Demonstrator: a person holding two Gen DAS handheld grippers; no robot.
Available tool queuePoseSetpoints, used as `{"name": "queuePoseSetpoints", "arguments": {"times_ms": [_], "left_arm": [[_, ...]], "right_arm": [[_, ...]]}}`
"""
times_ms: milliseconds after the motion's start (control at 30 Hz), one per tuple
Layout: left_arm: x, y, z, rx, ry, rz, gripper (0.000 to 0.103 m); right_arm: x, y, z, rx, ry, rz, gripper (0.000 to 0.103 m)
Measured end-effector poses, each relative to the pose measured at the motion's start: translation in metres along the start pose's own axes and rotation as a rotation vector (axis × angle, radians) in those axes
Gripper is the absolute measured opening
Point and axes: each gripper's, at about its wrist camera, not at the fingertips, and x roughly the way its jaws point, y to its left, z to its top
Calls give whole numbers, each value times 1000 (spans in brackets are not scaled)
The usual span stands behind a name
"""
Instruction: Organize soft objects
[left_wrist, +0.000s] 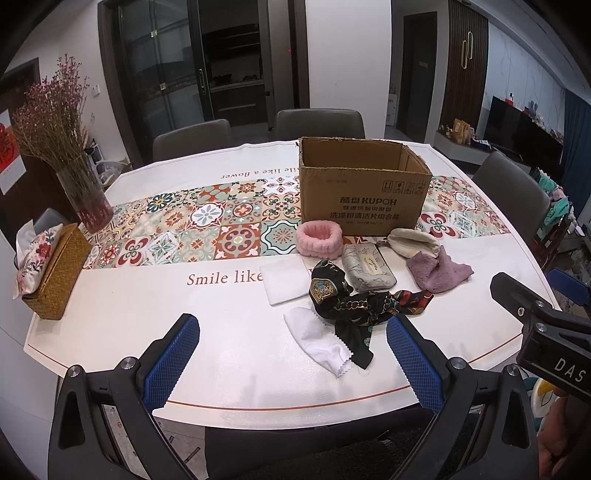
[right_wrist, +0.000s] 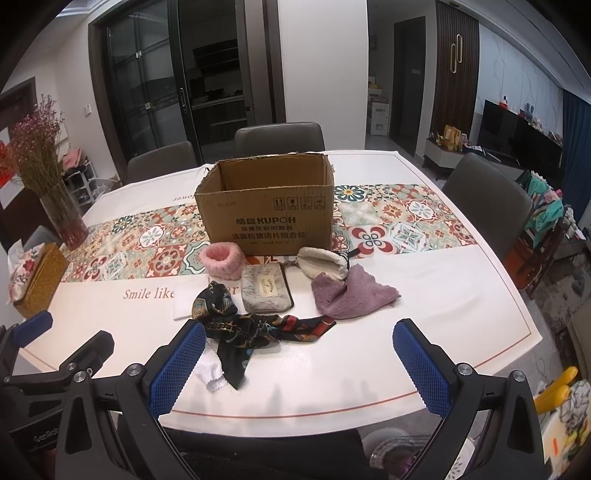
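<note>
An open cardboard box (left_wrist: 364, 201) (right_wrist: 269, 221) stands on the table's patterned runner. In front of it lie a pink headband (left_wrist: 319, 238) (right_wrist: 222, 258), a cream pouch (left_wrist: 413, 242) (right_wrist: 323, 263), a grey zip pouch (left_wrist: 367, 266) (right_wrist: 265, 290), a purple cloth (left_wrist: 439, 271) (right_wrist: 351, 295), a black patterned scarf (left_wrist: 354, 306) (right_wrist: 251, 328), a folded white cloth (left_wrist: 286, 280) (right_wrist: 188, 297) and a white crumpled cloth (left_wrist: 319, 339) (right_wrist: 210, 373). My left gripper (left_wrist: 293, 354) is open and empty, near the table's front edge. My right gripper (right_wrist: 299, 362) is open and empty, just before the scarf.
A glass vase of dried flowers (left_wrist: 86, 195) (right_wrist: 66, 218) and a wicker tissue box (left_wrist: 55, 273) (right_wrist: 38, 280) stand at the left. Grey chairs (left_wrist: 317, 123) (right_wrist: 487, 203) surround the white table (left_wrist: 147, 317) (right_wrist: 424, 306). The right gripper's body (left_wrist: 546, 328) shows at right in the left wrist view.
</note>
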Motion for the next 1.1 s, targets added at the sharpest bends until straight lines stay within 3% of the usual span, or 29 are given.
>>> {"name": "queuePoseSetpoints", "arguments": {"times_ms": [1100], "left_arm": [[-1,3,2,4,-5,20,103]], "right_arm": [[3,-2,2,10,-4,3,103]]}}
